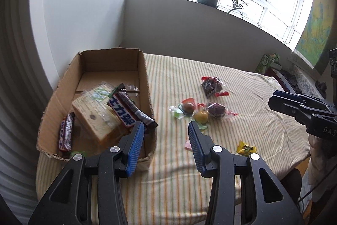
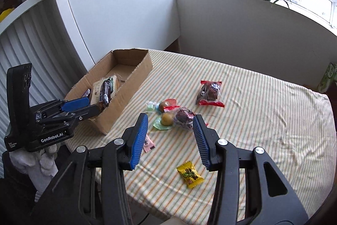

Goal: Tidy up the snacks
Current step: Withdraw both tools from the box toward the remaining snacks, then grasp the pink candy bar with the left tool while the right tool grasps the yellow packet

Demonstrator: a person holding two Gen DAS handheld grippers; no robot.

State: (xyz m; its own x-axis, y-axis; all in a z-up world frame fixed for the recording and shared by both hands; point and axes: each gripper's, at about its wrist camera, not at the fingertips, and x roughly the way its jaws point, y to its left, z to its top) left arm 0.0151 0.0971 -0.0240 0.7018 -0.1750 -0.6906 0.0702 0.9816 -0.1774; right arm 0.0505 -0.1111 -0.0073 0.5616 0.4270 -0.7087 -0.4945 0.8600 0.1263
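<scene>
**Snacks split between box and striped cloth**

Snacks lie in two groups; a cardboard box (image 1: 145, 79) left of the left gripper's (image 1: 166, 127) spread, empty fingers holds a chocolate bar (image 1: 123, 110) with bold white Chinese characters on blue, a pale biscuit pack (image 1: 94, 117) under it, and a second dark bar (image 1: 66, 132) whose print is blurred; ahead of the right gripper (image 2: 170, 118), fingers likewise wide apart and holding nothing, three round wrapped sweets (image 2: 168, 117) cluster on the striped cloth (image 2: 263, 119), with one red-ended dark packet (image 2: 209, 92) beyond them; one yellow candy (image 2: 189, 175) lies below and between those fingers, and a pink sachet (image 2: 148, 143) sits just right of the left finger; only the right wrist view shows "GenRobot.AI" on the left gripper's body; only the left wrist view shows a painting (image 1: 316, 28).
</scene>
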